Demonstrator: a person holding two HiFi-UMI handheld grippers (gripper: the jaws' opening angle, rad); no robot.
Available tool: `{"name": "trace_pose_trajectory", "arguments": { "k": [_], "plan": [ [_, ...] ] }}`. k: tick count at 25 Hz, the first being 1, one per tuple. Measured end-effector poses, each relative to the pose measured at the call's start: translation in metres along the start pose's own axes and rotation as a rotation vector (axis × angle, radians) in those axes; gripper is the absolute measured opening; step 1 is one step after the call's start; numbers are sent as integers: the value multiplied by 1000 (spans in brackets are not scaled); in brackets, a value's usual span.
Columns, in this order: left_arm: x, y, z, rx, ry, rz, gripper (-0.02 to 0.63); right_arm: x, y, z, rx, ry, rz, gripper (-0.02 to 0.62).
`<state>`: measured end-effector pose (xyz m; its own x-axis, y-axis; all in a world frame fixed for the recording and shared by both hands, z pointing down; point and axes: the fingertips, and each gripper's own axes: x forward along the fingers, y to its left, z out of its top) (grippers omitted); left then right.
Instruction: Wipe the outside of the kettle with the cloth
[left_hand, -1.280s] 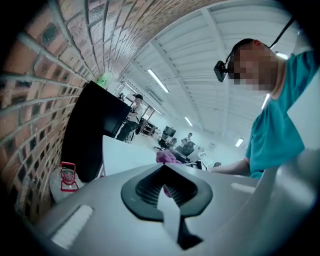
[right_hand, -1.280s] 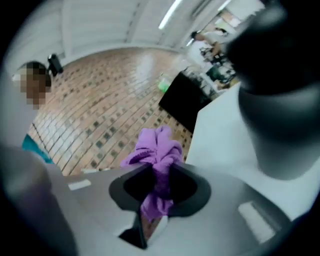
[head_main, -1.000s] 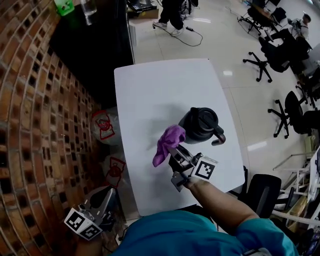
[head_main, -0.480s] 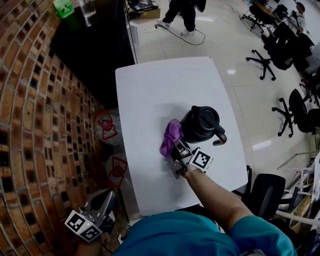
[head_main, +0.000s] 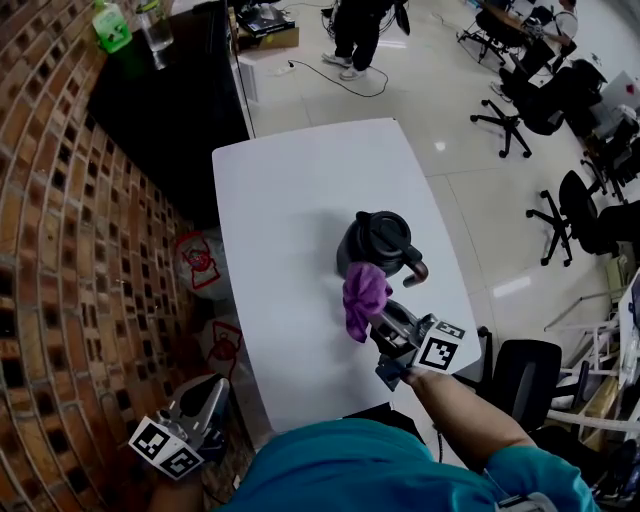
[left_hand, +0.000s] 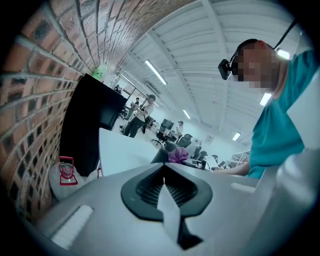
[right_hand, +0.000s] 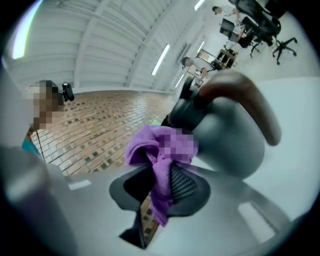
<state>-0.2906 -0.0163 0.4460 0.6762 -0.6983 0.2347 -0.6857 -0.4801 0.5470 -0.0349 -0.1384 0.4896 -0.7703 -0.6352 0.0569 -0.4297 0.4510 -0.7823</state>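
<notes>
Pinching purple cloth (head_main: 362, 297) between its 2 jaws, right gripper (head_main: 380, 320) holds it against side of black kettle (head_main: 372, 240), just beside handle (head_main: 414, 270). Kettle upright on white table (head_main: 290, 200). Left gripper (head_main: 212, 392) well apart from kettle, off table edge, jaws together, empty.

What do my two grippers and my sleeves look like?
Both the left gripper and right gripper are grey two-jaw tools with black ribbed pads, each carrying a white cube of black square markers. The person wears a teal short-sleeved top.
</notes>
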Motion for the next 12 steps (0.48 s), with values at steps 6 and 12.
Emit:
{"name": "trace_pose_trajectory", "arguments": {
  "k": [6,12],
  "plan": [
    [9,-7,-10,10,30,-22,3,3,-67,-20,-24,55,-107,74],
    [9,-8,-21,-7,51,8,3,13,-103,-42,11,91,-143,75]
  ]
}}
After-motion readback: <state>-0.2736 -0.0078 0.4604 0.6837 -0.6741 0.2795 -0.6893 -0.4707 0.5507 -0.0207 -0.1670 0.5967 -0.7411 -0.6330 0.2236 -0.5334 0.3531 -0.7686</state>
